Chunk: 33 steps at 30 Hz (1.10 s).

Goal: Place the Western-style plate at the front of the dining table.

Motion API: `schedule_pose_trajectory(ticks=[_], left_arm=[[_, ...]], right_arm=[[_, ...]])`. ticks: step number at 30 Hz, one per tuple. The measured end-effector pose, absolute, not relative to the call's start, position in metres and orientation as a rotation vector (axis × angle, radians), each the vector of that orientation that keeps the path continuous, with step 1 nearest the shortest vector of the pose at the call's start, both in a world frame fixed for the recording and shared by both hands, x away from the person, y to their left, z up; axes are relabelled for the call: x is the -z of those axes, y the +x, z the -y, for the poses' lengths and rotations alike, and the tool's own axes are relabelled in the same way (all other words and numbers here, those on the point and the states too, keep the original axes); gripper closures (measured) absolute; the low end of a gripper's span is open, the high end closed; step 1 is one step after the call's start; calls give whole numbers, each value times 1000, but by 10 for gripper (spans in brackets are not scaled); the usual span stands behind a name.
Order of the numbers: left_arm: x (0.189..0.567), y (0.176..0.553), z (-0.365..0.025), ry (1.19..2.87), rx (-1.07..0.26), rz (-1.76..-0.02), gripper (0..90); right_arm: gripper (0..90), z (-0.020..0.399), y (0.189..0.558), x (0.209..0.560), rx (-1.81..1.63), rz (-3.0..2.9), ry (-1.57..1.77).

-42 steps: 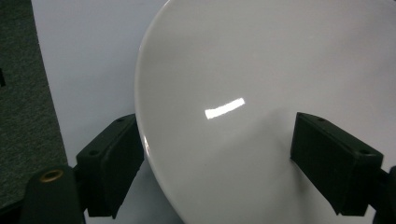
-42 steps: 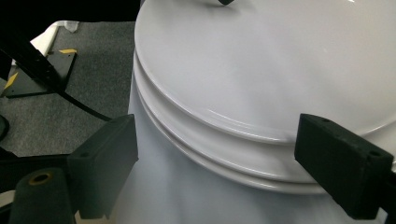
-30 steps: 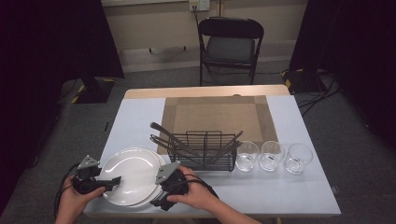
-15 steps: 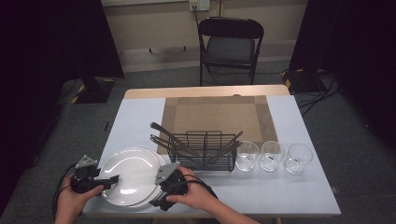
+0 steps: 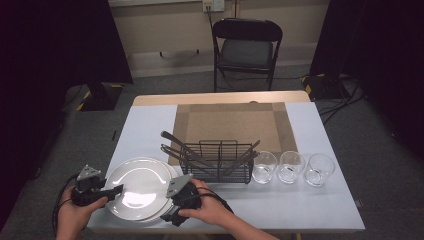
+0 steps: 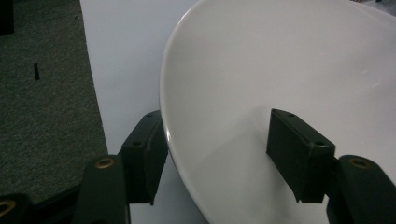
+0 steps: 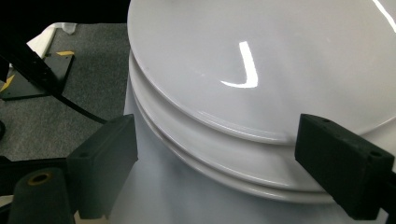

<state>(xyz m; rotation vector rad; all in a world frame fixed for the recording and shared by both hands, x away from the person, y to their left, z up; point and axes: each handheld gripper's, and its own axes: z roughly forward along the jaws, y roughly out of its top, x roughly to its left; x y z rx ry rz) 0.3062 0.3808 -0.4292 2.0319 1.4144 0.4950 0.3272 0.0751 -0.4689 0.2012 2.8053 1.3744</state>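
At the near-left corner of the surface (image 5: 320,210), the left gripper (image 6: 219,154) has just been closing around the top plate's (image 6: 280,70) rim, not yet pinching; right gripper (image 7: 215,158) gapes beside the stack. Slick, brittle, heavy: grip the rim.

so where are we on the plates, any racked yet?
None racked: the dish rack holds utensils, no plates. In hand: the left hand-held gripper has just been closing across the rim of the top plate, pads not yet pressing; the right hand-held gripper sits open at the plate stack. Left: grip, lift, rack every plate.
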Motion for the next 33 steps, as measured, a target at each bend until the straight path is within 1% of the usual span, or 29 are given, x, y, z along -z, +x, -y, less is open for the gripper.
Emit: schedule_pose_trajectory(ticks=[5, 20, 26, 31, 33], left_arm=[[425, 305, -383, 1994, -513, -1414, 505], [422, 303, -383, 1979, -517, -1401, 540], [419, 303, -382, 1967, -500, -1458, 567], [414, 304, -380, 1965, -484, -1512, 611], [412, 305, -382, 1938, -449, -1559, 625]], right_arm=[[120, -75, 327, 470, -1373, -2809, 201], [120, -73, 329, 471, -1376, -2810, 198], [120, -73, 330, 471, -1381, -2807, 195], [121, -73, 331, 472, -1390, -2797, 202], [120, -73, 331, 472, -1391, -2795, 206]])
